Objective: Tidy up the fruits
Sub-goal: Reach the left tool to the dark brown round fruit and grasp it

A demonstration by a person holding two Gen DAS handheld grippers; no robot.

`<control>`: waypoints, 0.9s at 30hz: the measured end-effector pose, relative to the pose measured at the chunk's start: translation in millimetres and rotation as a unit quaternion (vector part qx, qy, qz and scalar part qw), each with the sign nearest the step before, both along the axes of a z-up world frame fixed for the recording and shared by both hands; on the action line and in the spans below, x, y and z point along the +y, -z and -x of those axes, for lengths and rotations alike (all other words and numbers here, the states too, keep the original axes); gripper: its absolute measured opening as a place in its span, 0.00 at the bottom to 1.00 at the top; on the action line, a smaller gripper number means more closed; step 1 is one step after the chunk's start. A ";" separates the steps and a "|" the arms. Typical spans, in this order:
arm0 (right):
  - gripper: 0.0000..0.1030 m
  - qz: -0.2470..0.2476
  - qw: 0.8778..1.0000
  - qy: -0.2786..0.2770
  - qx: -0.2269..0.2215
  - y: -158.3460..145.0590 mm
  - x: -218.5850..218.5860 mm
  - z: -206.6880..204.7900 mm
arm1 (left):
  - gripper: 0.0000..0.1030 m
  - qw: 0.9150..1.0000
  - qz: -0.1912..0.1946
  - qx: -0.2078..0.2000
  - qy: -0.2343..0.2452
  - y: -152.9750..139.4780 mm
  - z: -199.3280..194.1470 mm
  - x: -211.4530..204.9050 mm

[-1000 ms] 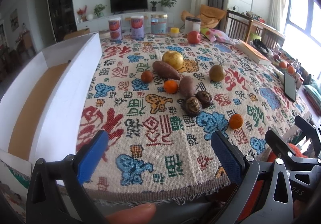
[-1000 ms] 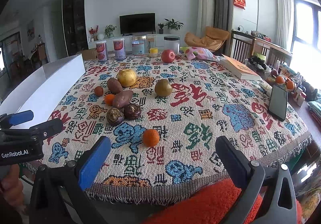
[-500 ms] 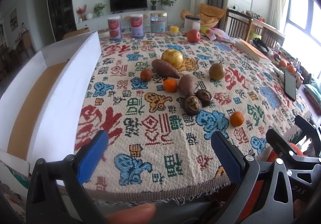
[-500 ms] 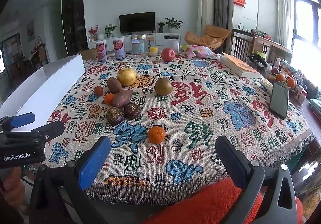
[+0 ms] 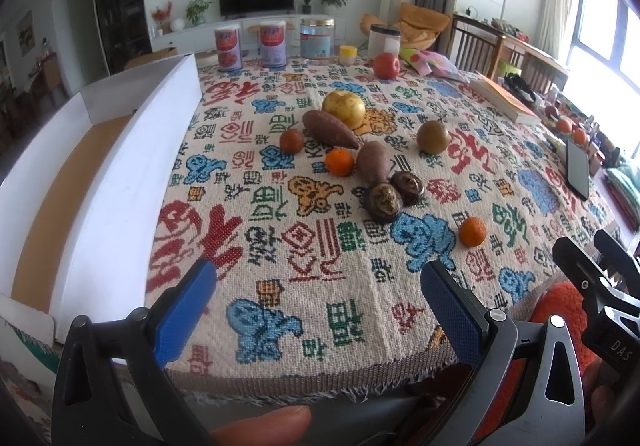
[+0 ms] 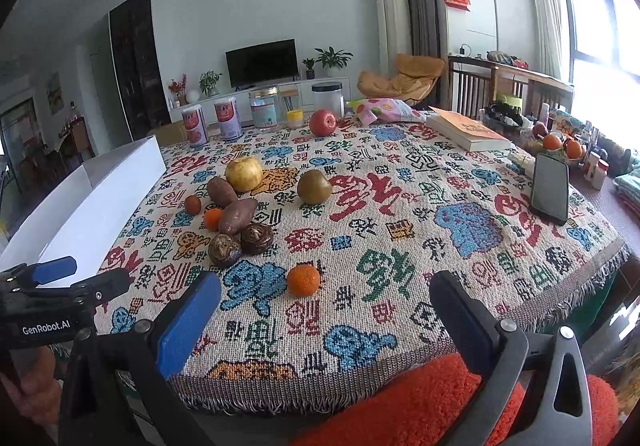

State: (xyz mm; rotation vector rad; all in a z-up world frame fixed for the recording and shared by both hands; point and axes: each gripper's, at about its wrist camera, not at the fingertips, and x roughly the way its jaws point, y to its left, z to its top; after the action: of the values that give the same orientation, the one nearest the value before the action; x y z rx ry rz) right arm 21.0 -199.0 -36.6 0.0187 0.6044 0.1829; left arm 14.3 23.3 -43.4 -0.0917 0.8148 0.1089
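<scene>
A: Left gripper (image 5: 318, 300)? Right gripper (image 6: 326, 312)?
B: Both w/ jaws spread wide, nothing between, hovering at the near edge of the tablecloth (image 6: 400, 246).
A: Fruit?
B: Cluster mid-cloth: yellow apple (image 6: 243, 174), two sweet potatoes (image 6: 236, 215) touching, two dark wrinkled fruits (image 6: 241, 244) side by side, small tangerine (image 6: 213, 218) tucked in. Brownish pear (image 6: 314, 187) a bit apart to the right. Lone tangerine (image 6: 303, 279) nearest the right gripper. Red apple (image 6: 323, 122) at the far edge.
A: Box?
B: White box (image 5: 100, 182) at the left side of the cloth, open top.
</scene>
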 end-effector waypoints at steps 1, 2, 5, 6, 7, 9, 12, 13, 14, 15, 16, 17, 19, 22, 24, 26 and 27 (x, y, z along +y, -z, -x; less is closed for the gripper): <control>1.00 -0.003 1.000 0.001 0.008 1.5 -1.4 -2.3 | 0.99 1.000 0.003 0.003 0.000 1.4 -0.6 0.6; 1.00 -0.004 1.000 0.003 0.014 2.8 -2.2 -4.5 | 0.99 1.000 0.006 0.008 0.000 3.0 -1.8 1.2; 1.00 -0.003 1.000 0.002 0.017 3.5 -1.9 -5.9 | 0.99 1.000 0.011 0.021 0.005 8.3 -6.1 0.5; 1.00 -0.002 1.000 0.001 0.016 3.3 -1.4 -5.4 | 0.99 0.999 0.012 0.029 0.010 11.5 -8.4 -0.9; 1.00 0.000 1.000 0.000 0.015 3.3 -1.1 -4.5 | 0.99 0.999 0.012 0.038 0.014 15.4 -11.2 -2.5; 1.00 0.000 1.000 0.000 0.014 3.5 -1.5 -4.2 | 0.99 0.998 0.010 0.060 0.022 25.9 -17.8 -5.9; 1.00 -0.004 1.000 0.001 0.018 4.2 -2.0 -5.2 | 0.99 0.996 -0.003 0.079 0.031 40.2 -23.2 -12.7; 1.00 -0.005 1.000 0.001 0.020 4.5 -2.1 -5.4 | 0.99 0.996 -0.005 0.082 0.035 43.4 -24.6 -15.0; 1.00 -0.005 1.000 0.000 0.020 4.7 -2.1 -5.5 | 0.99 0.996 -0.006 0.085 0.039 46.9 -26.5 -16.9; 1.00 -0.005 1.000 0.000 0.021 4.8 -2.1 -5.9 | 0.99 0.995 -0.005 0.086 0.043 49.9 -28.8 -17.7; 1.00 -0.005 1.000 0.000 0.021 4.9 -1.8 -5.9 | 0.99 0.995 -0.005 0.086 0.045 53.0 -31.6 -18.2; 1.00 -0.004 1.000 -0.001 0.021 5.0 -1.5 -6.0 | 0.99 0.995 -0.007 0.086 0.045 56.0 -35.4 -18.5; 1.00 -0.003 1.000 -0.001 0.023 5.5 -1.0 -6.9 | 0.99 0.995 -0.010 0.088 0.045 62.5 -42.8 -18.8; 1.00 -0.001 1.000 -0.003 0.026 6.2 -0.2 -8.0 | 0.99 0.993 0.004 0.103 0.049 72.4 -53.8 -17.5; 1.00 -0.001 1.000 -0.003 0.027 6.7 -0.6 -8.6 | 0.99 0.993 0.007 0.110 0.050 78.4 -57.1 -17.5; 1.00 -0.002 1.000 -0.003 0.027 6.7 -0.9 -8.8 | 1.00 0.993 -0.012 0.103 0.055 79.6 -55.2 -21.6; 1.00 -0.002 1.000 -0.003 0.027 7.0 -1.2 -8.9 | 0.99 0.994 -0.013 0.098 0.055 79.3 -53.8 -21.7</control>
State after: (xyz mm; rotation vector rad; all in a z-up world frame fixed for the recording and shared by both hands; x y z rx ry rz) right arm 29.9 -200.2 -43.6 0.0264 0.6584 0.1895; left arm 68.1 1.5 -122.7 -0.0108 1.0118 0.0243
